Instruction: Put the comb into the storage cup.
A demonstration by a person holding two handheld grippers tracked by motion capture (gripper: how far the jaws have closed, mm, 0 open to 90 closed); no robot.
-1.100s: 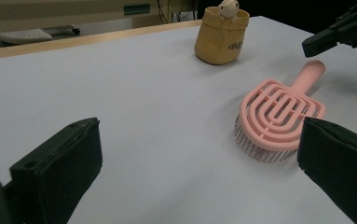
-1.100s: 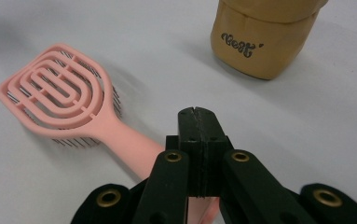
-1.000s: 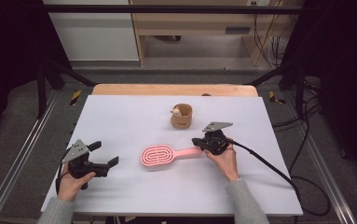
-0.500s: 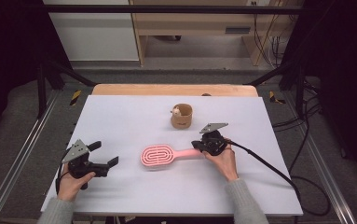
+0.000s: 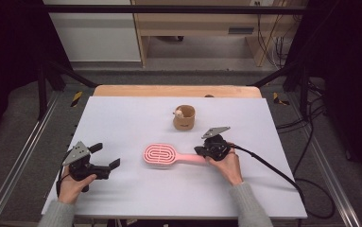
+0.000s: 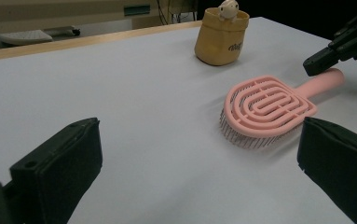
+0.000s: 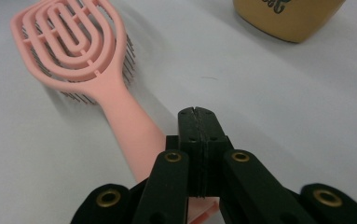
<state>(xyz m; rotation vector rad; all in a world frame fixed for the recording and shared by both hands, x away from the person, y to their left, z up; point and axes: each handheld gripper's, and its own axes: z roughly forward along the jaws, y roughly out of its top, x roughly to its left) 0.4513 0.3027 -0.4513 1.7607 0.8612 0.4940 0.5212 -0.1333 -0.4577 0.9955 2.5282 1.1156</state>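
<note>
Brush (image 5: 162, 155) position, high view: the pink hairbrush lies flat near the middle of the table (image 5: 122, 118), bristles down. Its long axis runs from 9 o'clock (oval head) to 3 o'clock (handle). The right gripper (image 5: 201, 150) sits over the handle end, at 3 o'clock from the head. The left gripper (image 5: 107, 158) rests well apart at 9 o'clock from the head, near the table's left edge, its jaws spread and empty. A small tan cup (image 5: 184, 117) stands at 1 o'clock from the head, clear of both grippers. The right hand is the nearer one by far.

Left gripper view: the two black jaws stand wide apart with bare table between them. The brush (image 6: 269, 106) lies ahead at 2 o'clock, head toward the camera, handle pointing away. The right gripper (image 6: 317, 63) hangs just above the far handle end. The cup (image 6: 220, 37) stands beyond at 1 o'clock.

Right gripper view: the jaws are pressed together with nothing between them. The closed tip (image 7: 198, 116) lies just to the 3 o'clock side of the handle, whose near end passes under the gripper's body. The brush (image 7: 80, 51) runs away toward 11 o'clock. A grasp would likely require opening the jaws and shifting toward 9 o'clock to straddle the handle.
</note>
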